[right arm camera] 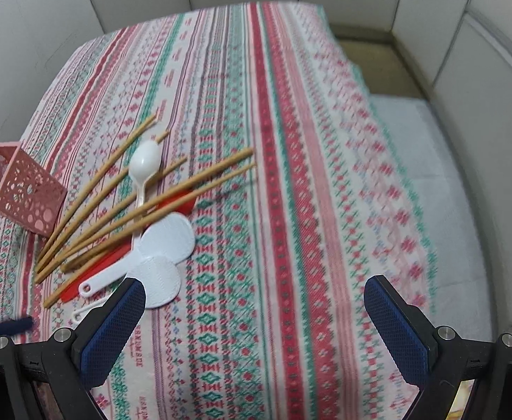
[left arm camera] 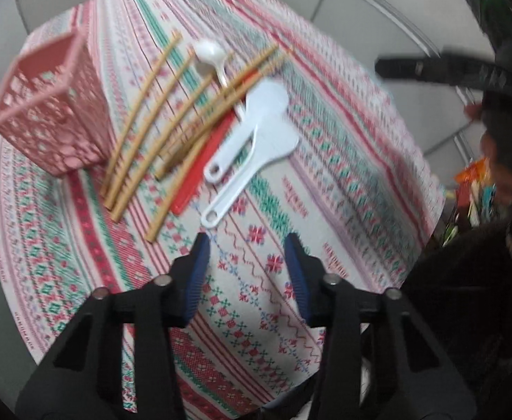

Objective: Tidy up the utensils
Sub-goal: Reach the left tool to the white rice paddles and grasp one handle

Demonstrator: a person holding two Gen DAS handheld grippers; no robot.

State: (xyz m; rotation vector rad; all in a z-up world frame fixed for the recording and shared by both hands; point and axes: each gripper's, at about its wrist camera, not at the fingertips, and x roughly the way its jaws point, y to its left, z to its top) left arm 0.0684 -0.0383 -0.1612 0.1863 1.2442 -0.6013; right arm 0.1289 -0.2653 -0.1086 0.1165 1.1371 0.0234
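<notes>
Your left tool (left arm camera: 248, 248) and right tool (right arm camera: 254, 292) both hover released and empty over the striped patterned cloth surface (right arm camera: 290, 175). Just beyond them lie two white plastic rice paddles (left arm camera: 256, 129), a red plastic utensil (left arm camera: 203, 164), long wooden chopsticks (left arm camera: 151, 122) and a white plastic spoon (left arm camera: 210, 56), loosely piled. Farther left stands the pink perforated holder (left arm camera: 49, 112). Nothing looks sorted yet; next, close on one paddle handle

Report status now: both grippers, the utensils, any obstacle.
Left gripper open, empty. Right gripper open, empty. Chopsticks, spoons and paddles piled beside pink basket, none inside visible. Nothing blocks.
</notes>
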